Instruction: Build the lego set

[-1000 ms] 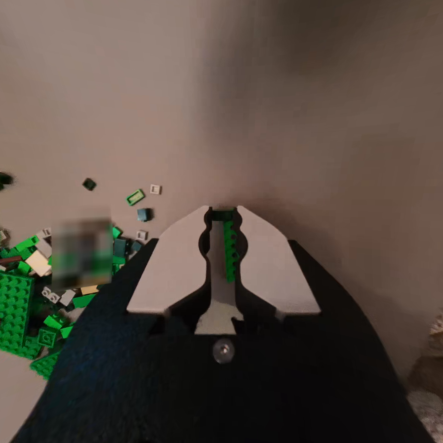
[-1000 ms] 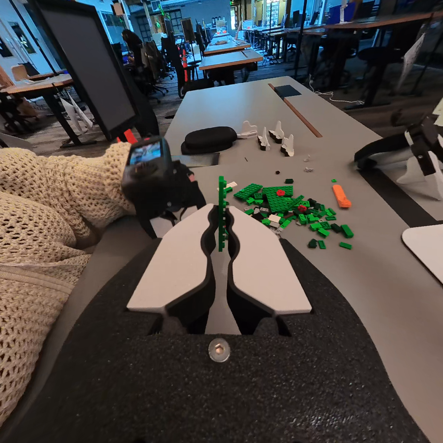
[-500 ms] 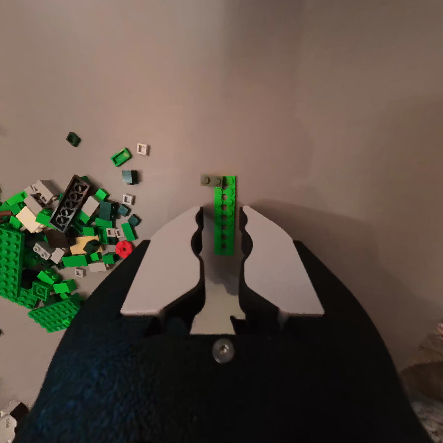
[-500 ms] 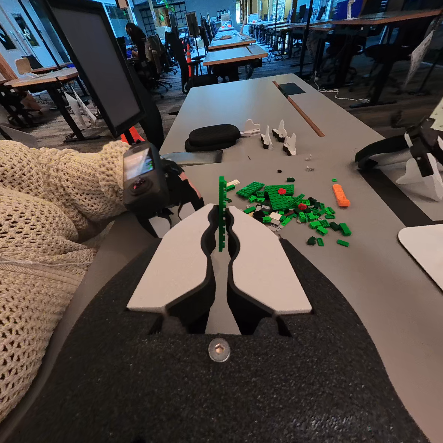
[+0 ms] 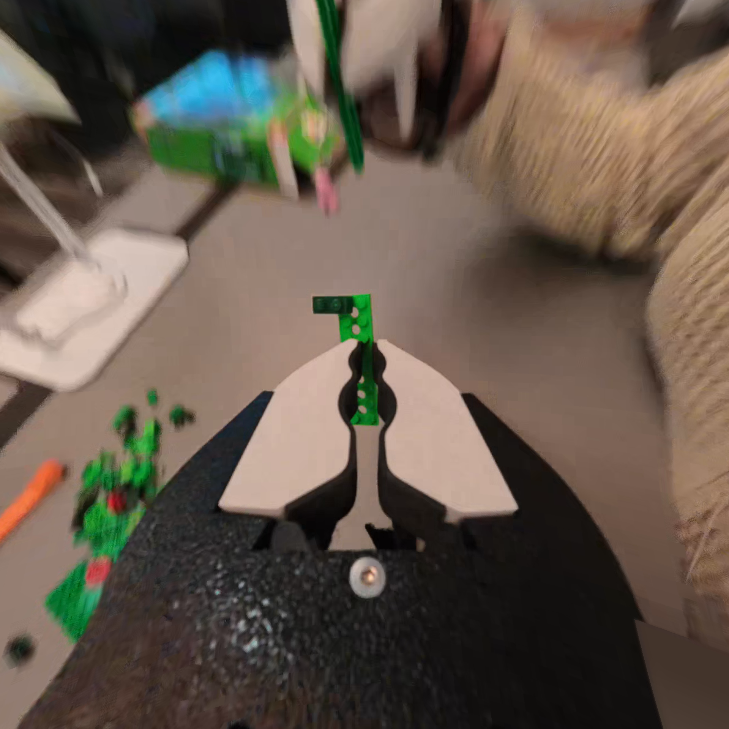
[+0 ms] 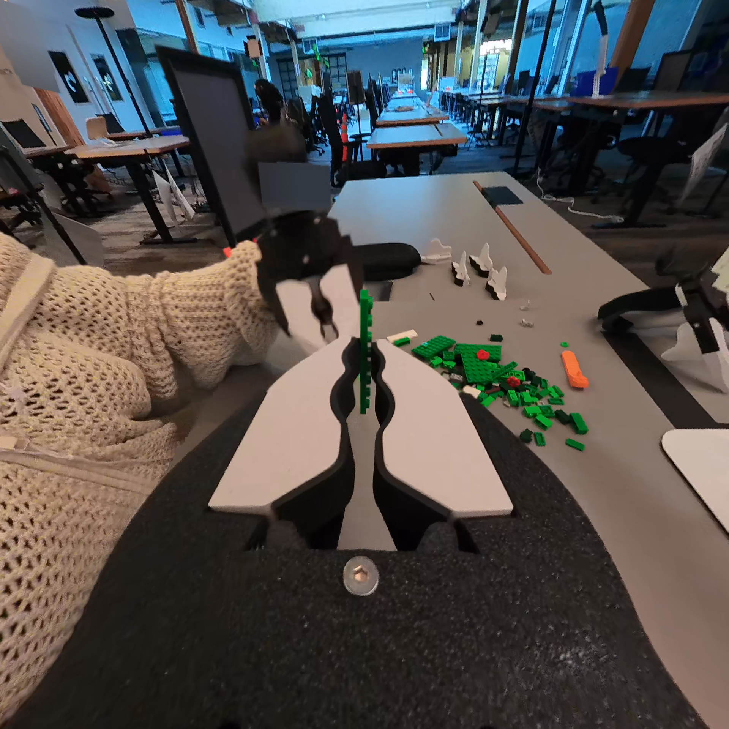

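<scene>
In the blurred left wrist view, my left gripper [image 5: 367, 346] is shut on a bright green long plate with holes [image 5: 356, 324]. The plate sticks out past the tips, and a small dark green piece [image 5: 331, 304] is fixed at its far end, pointing left. My right gripper [image 6: 365, 344] is shut on a green plate [image 6: 366, 315], held edge-on and upright above the grey table [image 6: 414, 205]. It also shows at the top of the left wrist view [image 5: 339, 79]. The left gripper [image 6: 311, 276] hovers just behind and left of the right one's plate. The two plates are apart.
A pile of loose green bricks [image 6: 493, 374] lies to the right, with an orange tool [image 6: 574, 371] beside it. White spare fingers [image 6: 477, 268] and a black case [image 6: 386, 256] lie farther back. A white pad [image 6: 702, 461] is at the right edge. A knitted sleeve [image 6: 118, 335] lies at the left. Some 10 centimetres of space lies between my two pairs of fingers.
The left gripper, open over the green holed plate on the table half a second ago, has shut on it, lifted it and swung up to face the right gripper. The right gripper has barely moved.
</scene>
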The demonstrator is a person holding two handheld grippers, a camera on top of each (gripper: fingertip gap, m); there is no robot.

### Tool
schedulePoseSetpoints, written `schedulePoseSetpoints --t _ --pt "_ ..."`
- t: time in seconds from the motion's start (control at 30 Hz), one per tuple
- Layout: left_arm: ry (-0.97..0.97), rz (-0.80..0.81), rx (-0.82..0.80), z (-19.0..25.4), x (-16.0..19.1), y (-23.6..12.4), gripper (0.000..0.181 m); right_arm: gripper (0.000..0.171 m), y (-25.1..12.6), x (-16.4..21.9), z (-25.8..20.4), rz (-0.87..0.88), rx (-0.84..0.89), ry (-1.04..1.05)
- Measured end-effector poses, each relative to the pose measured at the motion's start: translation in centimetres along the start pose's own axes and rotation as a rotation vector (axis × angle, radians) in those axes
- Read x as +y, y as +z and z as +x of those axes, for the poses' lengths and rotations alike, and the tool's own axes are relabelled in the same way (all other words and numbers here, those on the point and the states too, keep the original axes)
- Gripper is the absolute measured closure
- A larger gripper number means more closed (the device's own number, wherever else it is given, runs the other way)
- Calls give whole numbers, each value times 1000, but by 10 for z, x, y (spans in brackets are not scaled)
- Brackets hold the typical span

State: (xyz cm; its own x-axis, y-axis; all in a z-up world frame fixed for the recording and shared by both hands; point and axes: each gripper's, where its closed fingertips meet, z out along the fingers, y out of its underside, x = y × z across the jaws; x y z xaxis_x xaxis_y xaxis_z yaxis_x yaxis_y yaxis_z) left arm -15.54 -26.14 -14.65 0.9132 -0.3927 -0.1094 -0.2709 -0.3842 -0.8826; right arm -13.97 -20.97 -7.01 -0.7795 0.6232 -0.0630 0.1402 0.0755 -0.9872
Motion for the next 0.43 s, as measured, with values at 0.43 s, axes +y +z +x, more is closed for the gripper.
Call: schedulePoseSetpoints --t 0.43 --pt "-51 864 574 24 -163 -48 179 166 -31 -54 -51 213 -216 36"
